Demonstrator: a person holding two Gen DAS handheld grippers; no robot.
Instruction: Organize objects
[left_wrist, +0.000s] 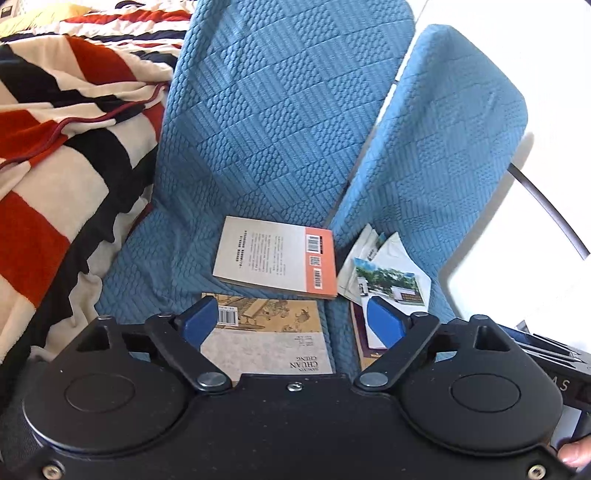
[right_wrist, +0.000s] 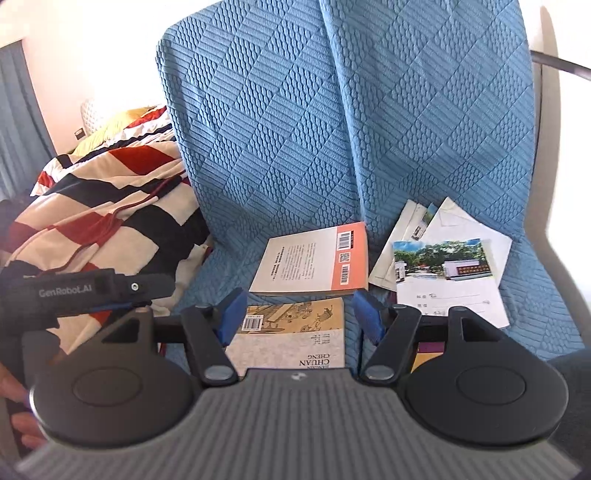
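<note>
Three sets of printed matter lie on the blue quilted seat (left_wrist: 155, 258). A book with an orange band and barcodes (left_wrist: 277, 258) (right_wrist: 314, 262) lies face down at the middle. Nearer to me lies a book with an old painting on its cover (left_wrist: 269, 339) (right_wrist: 295, 332). To the right sit loose papers topped by a photo booklet (left_wrist: 388, 280) (right_wrist: 447, 273), partly over a dark book (right_wrist: 428, 354). My left gripper (left_wrist: 291, 319) hangs open above the painted book, holding nothing. My right gripper (right_wrist: 300, 315) is also open and empty above the same book.
A red, black and cream striped blanket (left_wrist: 55, 166) (right_wrist: 110, 206) is heaped on the bed to the left. Two blue-covered chair backs (left_wrist: 277, 110) (right_wrist: 332, 129) rise behind the books. A grey metal tube (left_wrist: 546, 206) curves at the right. The left tool's handle (right_wrist: 74, 291) crosses the right wrist view.
</note>
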